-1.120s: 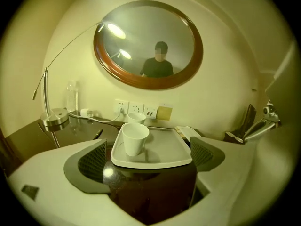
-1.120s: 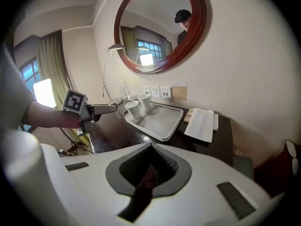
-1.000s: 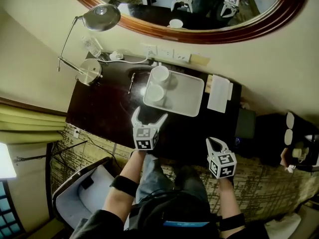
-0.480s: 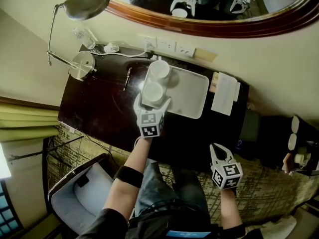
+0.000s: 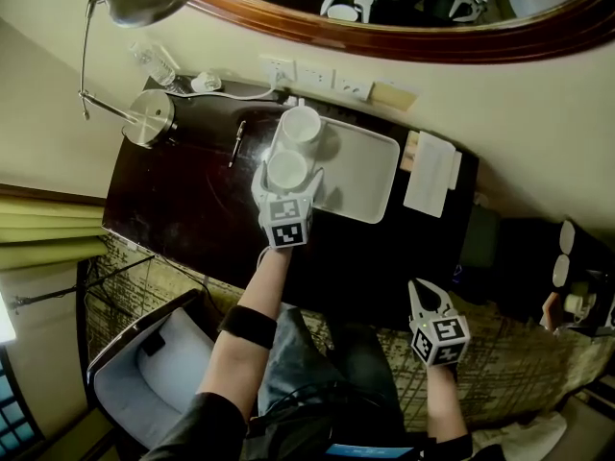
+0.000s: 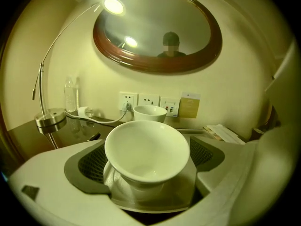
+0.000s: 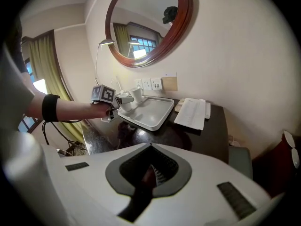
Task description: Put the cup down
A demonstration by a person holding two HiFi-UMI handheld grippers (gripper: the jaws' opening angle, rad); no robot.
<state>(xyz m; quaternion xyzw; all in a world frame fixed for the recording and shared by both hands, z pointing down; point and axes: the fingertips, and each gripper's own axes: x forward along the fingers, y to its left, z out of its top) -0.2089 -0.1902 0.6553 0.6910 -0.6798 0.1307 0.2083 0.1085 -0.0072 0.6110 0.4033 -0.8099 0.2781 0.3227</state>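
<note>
**We saw the cup [image 6: 146, 149] framed, not yet gripped, on the tray's [image 5: 370, 176] near corner**

Our left gripper [image 5: 287, 173] had its fingers released and spread to either side of the cup. The cup stood by the tray rim, with a second cup [image 5: 301, 123] just behind it. We judged that a push further in could knock the two together. An off-centre close on that flared rim could tip the cup or let it slip. Our left forearm [image 5: 264, 286] reached out over the worktop [image 5: 183, 200], fingers angled gently down. Our right gripper [image 5: 425, 291] was clenched on nothing, short of the worktop's near edge and pointing more steeply down.
</note>
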